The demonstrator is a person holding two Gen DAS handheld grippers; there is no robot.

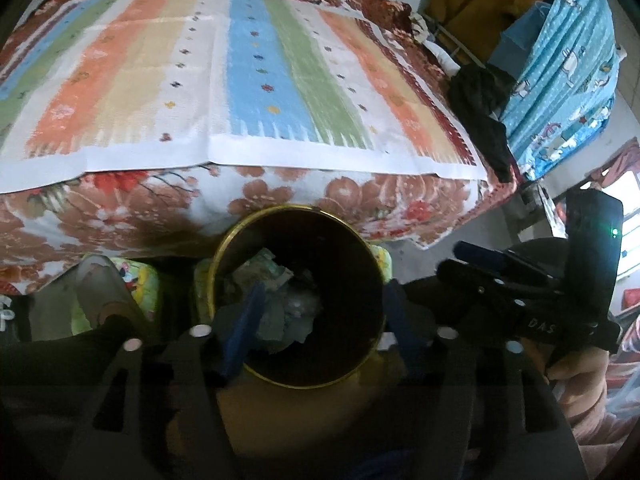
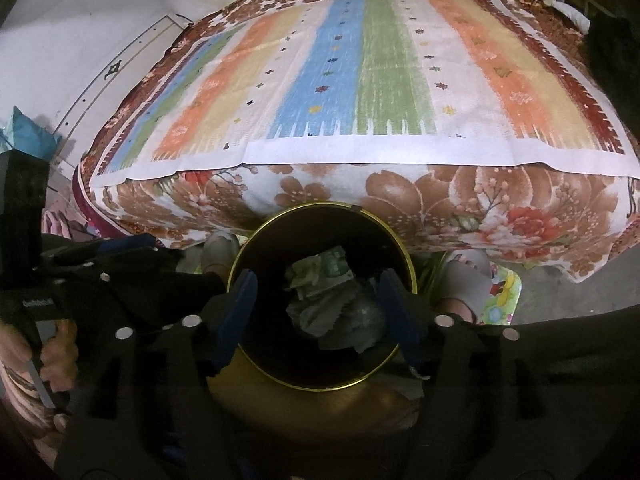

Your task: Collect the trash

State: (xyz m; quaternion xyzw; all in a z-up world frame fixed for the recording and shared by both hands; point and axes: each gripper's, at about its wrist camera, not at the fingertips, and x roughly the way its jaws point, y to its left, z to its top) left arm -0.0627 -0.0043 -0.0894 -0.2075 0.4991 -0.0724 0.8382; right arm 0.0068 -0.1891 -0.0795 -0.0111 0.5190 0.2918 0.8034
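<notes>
Above a round, gold-rimmed bin (image 1: pixel 296 296) on the floor against the bed (image 1: pixel 224 76), the left gripper (image 1: pixel 324 316) hung released, its blue pads (image 1: pixel 244 328) spread over the dark mouth with nothing between them. Crumpled paper and plastic trash (image 1: pixel 276 300) lay at the bottom. The right gripper (image 2: pixel 320 312) hung likewise released over the same bin. Only the left view showed blue patterned cloth (image 1: pixel 560 68); only the right showed the white wall (image 2: pixel 80 28). A smooth striped mat (image 2: pixel 360 80) lay on the floral blanket (image 2: pixel 440 200), whose edge touched the rim
</notes>
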